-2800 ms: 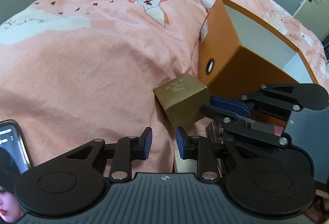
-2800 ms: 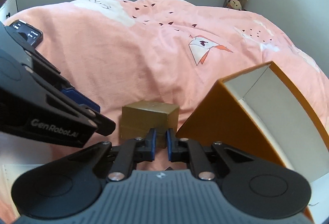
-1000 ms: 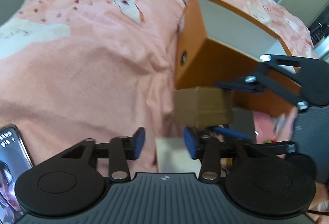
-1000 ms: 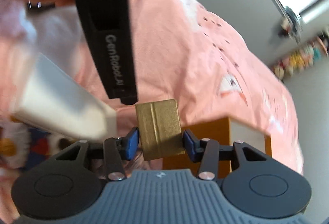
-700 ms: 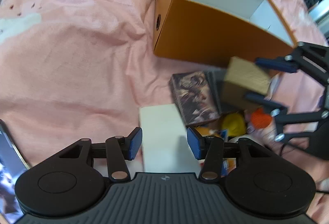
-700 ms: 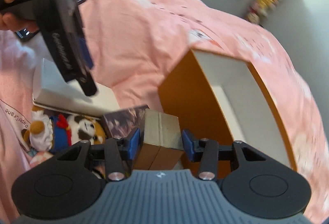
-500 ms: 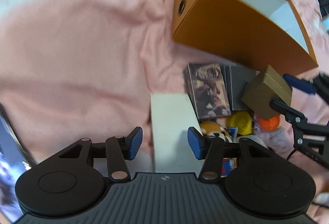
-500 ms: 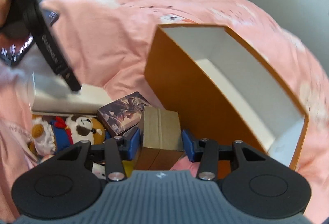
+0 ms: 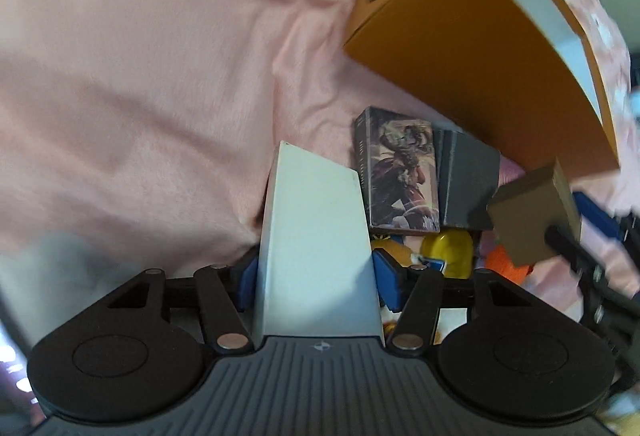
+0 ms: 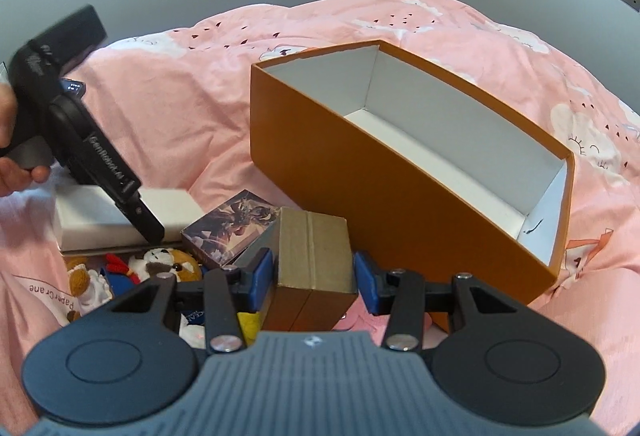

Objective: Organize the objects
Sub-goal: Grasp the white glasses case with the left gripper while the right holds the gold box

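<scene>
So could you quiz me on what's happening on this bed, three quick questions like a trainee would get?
1. True or false: the orange box already has items inside.
2. What is the right gripper holding? A) illustrated card box B) brown cardboard box C) plush toy
3. Fill in: the left gripper is closed on a ____ box.

Key
1. False: its white interior is bare.
2. B, the brown cardboard box.
3. White: the white box sits between its pads.
</scene>
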A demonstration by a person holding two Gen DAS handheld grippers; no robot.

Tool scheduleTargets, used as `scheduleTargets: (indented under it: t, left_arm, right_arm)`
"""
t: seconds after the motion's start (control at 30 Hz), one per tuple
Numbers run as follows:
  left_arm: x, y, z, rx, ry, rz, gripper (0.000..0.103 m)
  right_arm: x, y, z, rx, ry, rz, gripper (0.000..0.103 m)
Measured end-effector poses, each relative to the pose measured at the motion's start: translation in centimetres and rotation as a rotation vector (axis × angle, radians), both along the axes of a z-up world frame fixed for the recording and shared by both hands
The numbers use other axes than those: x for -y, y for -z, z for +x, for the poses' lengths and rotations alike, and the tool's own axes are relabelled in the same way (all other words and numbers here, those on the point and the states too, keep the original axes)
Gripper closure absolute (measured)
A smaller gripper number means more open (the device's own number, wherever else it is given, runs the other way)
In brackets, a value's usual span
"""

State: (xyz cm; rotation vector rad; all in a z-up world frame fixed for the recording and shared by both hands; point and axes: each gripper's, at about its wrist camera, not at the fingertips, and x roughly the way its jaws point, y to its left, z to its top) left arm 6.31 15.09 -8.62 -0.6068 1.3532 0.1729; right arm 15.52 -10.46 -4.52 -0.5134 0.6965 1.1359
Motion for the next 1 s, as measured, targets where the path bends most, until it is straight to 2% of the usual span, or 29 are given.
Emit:
scheduleTargets:
  t: [0.23,0.33,0.43,0.57,0.6,0.67,0.77,1.0]
  left_arm:
    - [4.1,-5.1,0.2,0.14,0.178,0.295,0.037]
    - [5.7,-4.7,1.6,0.132,0.239,0.392,0.037]
    - [7.0,-2.6,3.5,0.101,0.298,0.489,0.037]
    - [8.5,-2.0,3.6,0.086,0.36,0.58,0.036]
    - [8.6,-2.1,3.4,0.099,0.373,0.575,0.037]
    - [8.4,-2.7,3.3,0.13,0.377,0.506,0.039]
    - [8.2,-3.7,3.2,0.168,0.38,0.447,0.038]
    - [7.3,-4.7,3.6,0.241,0.33,0.222,0.037]
  right_arm:
    - [0.4,-0.4,0.3,-0.006,0.036,0.019,0.056]
    - [0.7,-0.6,0.6,-0.001,0.071,0.018,0.056]
    - [1.1,-0.7,0.7,0.003,0.095,0.019,0.056]
    - [1.6,-0.7,0.4,0.012,0.109,0.019,0.056]
    - [1.6,-0.6,0.4,0.011,0.111,0.019,0.056]
    - [1.5,-0.5,0.4,0.005,0.113,0.017,0.056]
    - [1.3,-0.3,0.6,0.0,0.115,0.017,0.056]
    - [1.6,-0.3,0.8,-0.02,0.121,0.028,0.056]
